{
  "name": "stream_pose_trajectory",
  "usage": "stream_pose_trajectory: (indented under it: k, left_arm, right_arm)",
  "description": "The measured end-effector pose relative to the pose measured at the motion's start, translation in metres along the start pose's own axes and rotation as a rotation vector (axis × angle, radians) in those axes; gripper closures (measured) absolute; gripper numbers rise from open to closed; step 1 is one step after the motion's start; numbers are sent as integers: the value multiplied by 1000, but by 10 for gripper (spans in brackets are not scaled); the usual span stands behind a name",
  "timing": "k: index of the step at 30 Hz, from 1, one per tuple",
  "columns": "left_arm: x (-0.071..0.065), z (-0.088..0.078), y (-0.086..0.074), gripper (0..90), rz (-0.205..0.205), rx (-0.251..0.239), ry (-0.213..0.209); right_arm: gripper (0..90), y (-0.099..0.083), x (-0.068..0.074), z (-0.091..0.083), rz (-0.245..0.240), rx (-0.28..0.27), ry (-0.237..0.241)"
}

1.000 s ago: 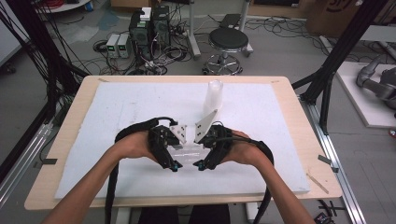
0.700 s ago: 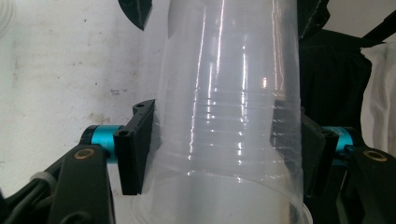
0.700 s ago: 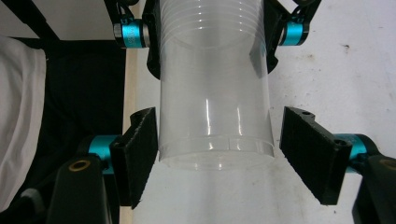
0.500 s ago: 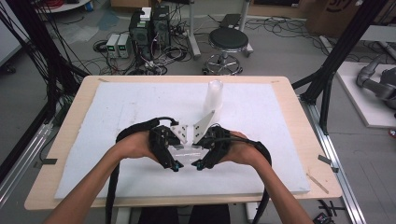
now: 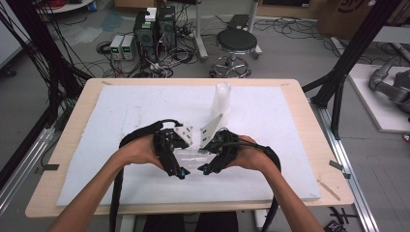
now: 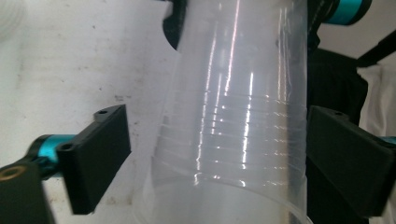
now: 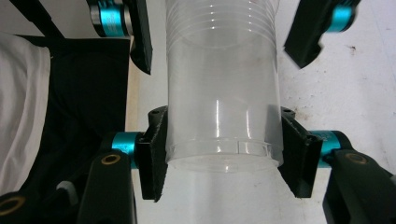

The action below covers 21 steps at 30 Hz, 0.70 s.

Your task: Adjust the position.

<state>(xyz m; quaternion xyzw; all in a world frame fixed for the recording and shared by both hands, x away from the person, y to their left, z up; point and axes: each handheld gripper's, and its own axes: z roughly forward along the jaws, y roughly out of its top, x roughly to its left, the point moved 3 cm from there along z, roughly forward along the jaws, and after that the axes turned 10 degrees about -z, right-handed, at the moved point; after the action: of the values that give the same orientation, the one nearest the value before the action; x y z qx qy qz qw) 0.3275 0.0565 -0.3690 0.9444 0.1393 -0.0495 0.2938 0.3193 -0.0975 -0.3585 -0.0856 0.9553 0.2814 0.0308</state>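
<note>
A clear plastic cup (image 5: 192, 155) lies on its side between my two grippers over the near middle of the white mat (image 5: 270, 121). My right gripper (image 7: 224, 151) is shut on the cup (image 7: 222, 70) close to its base, both pads pressing its wall; its jaws have just been closing. My left gripper (image 6: 219, 158) faces it from the cup's wide end. Its jaws have just been opening and stand off the cup (image 6: 238, 116), with a plain gap at the left pad (image 6: 95, 156). In the high view the left gripper (image 5: 178, 162) and right gripper (image 5: 212, 159) point at each other.
A tall stack of clear cups (image 5: 221, 99) stands just behind the grippers on the mat. The wooden table edge (image 5: 309, 116) frames the mat. Black cables trail from both grippers along the forearms. A stool and electronics sit on the floor beyond the table.
Both hands stay where they were with the cup between them. The right gripper has drawn slightly closer to the left one; jaw movement is too small to make out from above.
</note>
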Motion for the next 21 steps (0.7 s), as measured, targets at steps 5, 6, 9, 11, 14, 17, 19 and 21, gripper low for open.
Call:
stream_pose_trajectory:
  k: [5, 6, 9, 11, 14, 17, 19, 21]
  left_arm:
    - [-2, -2, 1, 17, -3, -39, -3]
    - [-2, -2, 1, 17, 2, -39, -6]
    - [-3, -5, 1, 17, 13, -60, -15]
    - [-4, -5, 0, 17, 11, -72, -22]
    - [-4, -12, -1, 17, 26, -110, -10]
    - [-4, -21, -5, 17, 24, -175, -8]
    - [-4, -23, -8, 17, 18, -209, -5]
    - [-3, -27, -13, 17, 2, -267, -1]
  right_arm:
    - [426, -1, 0, -1, 4, 0, -2]
    - [426, -1, 0, -1, 5, -2, -2]
    - [426, -2, -1, -2, 7, -3, -3]
    - [426, -3, -1, -3, 5, -8, -8]
    - [425, -6, -2, -4, 10, -25, -19]
    - [425, -11, -1, -7, 16, -60, -33]
    - [424, -13, -1, -8, 18, -78, -37]
    - [424, -17, -1, -11, 30, -118, -46]
